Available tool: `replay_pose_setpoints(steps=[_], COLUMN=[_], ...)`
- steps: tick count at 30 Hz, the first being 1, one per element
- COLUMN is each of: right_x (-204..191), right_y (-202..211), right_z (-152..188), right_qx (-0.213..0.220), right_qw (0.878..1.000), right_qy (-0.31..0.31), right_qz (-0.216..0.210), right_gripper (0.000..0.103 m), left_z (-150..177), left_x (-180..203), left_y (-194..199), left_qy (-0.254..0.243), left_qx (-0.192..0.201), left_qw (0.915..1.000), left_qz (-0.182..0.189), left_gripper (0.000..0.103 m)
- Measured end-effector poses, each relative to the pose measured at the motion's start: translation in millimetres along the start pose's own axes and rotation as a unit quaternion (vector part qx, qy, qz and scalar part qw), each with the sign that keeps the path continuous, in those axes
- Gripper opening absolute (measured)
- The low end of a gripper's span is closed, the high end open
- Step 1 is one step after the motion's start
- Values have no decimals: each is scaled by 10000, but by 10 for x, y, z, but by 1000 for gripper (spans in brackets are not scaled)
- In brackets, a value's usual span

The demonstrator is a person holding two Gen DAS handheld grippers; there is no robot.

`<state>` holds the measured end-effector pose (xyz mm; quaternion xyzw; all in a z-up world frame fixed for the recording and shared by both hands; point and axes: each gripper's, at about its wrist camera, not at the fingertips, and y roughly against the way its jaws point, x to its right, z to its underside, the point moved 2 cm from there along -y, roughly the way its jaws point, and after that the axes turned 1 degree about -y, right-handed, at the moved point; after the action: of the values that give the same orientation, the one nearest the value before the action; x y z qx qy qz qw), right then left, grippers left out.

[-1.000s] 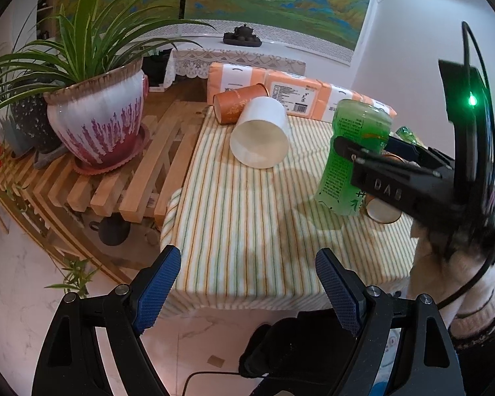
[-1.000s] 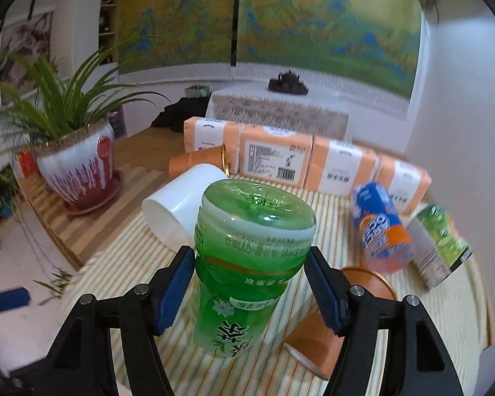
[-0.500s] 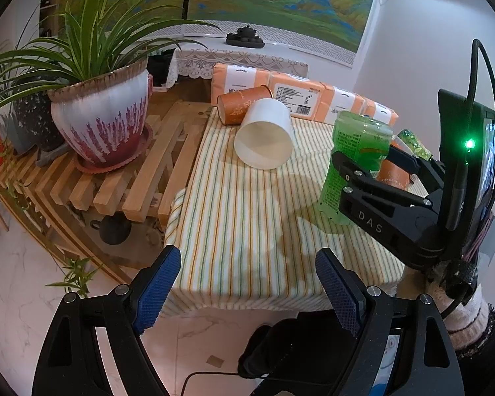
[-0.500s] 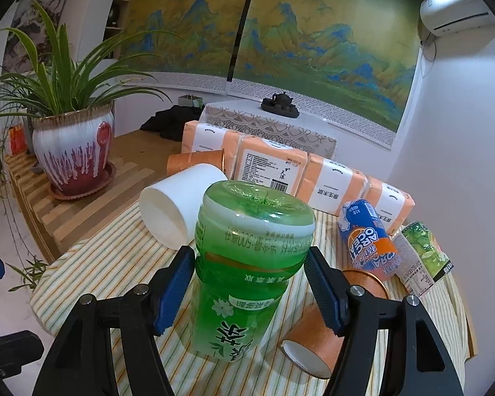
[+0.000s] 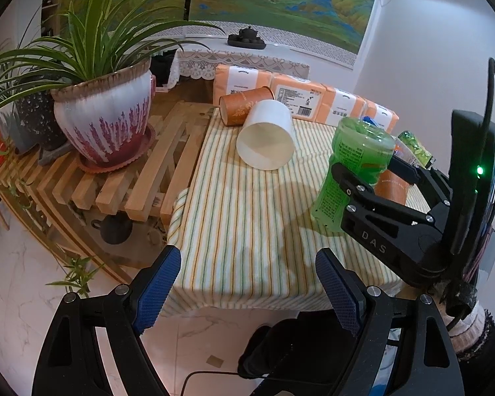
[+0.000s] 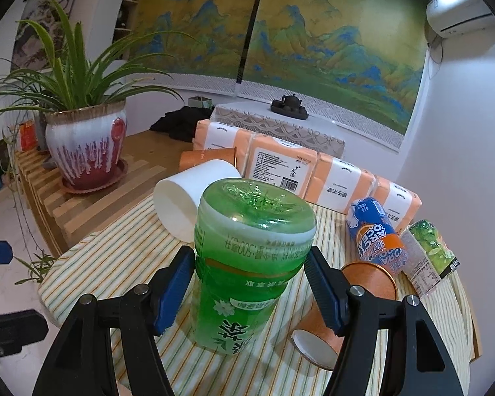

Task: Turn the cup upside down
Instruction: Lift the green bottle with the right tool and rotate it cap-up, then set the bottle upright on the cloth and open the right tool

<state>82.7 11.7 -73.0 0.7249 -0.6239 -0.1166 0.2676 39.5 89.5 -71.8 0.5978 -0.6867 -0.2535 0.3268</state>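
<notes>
A green translucent cup [image 6: 247,264] with a printed label stands bottom-up on the striped tablecloth [image 6: 122,257]; its text reads upside down. My right gripper [image 6: 250,287] has its blue pads on both sides of the cup, seemingly touching it. In the left wrist view the same cup [image 5: 353,171] stands at the table's right with the right gripper [image 5: 373,181] around it. My left gripper [image 5: 247,283] is open and empty, off the table's front edge above the floor.
A white cup [image 5: 267,138] and an orange cup [image 5: 244,105] lie on their sides at the back. Another orange cup [image 6: 343,310] lies right of the green cup, beside a blue-orange bottle [image 6: 376,241]. Tissue packs [image 6: 280,165] line the back. A potted plant [image 5: 102,118] stands on a slatted bench.
The green cup has come down onto the tablecloth, still between the right pads. Both grippers have drawn back a little toward the table's front.
</notes>
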Motion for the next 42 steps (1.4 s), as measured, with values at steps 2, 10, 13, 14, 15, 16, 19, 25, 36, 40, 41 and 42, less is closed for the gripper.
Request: replay_pose_setpoints(steps=[2,10,13,14,15,16,19,25,36,40,41,42], right_x=[10,42,51,53,56,59,73,143,330,461,493,524], right_y=[12,38,50,54,59,62,85,258,654,811,848,889], right_z=[16,8,21,24,30,35,56,119,265,320,331,342], right_qx=[30,8,3,-3,-15,-26,-61,-87,-165,-192,-187,-183], right_qw=[10000,9996,9995,9995,9994,9994,9992,9985,9952,9927,9923,9918], right_qy=[-20,-159,-171,-177,-183,-188,-230,-427,-905,-1152,-1194,-1234], right_qz=[-84,-220,-253,-258,-278,-291,-315,-343,-321,-286,-278,-266], right_gripper=[65,71,72,72,72,73,73,78,79,80,80,80], left_z=[-5,-16,-20,-15,-15,-15,-11,1,23,13,7,3], left_x=[-5,-13,-13,-12,-12,-13,8,98,333,419,440,463], left_y=[8,12,12,13,13,12,18,30,91,124,127,130], left_qy=[15,33,34,33,28,23,-9,-86,-320,-407,-431,-453], left_qx=[3,13,19,16,18,22,31,52,285,404,436,470], left_qw=[10000,10000,10000,10000,10000,10000,10000,9999,9991,9983,9981,9978], left_qz=[3,9,7,12,8,5,5,29,-17,-42,-61,-80], left_gripper=[86,86,86,86,86,86,86,86,86,86,86,86])
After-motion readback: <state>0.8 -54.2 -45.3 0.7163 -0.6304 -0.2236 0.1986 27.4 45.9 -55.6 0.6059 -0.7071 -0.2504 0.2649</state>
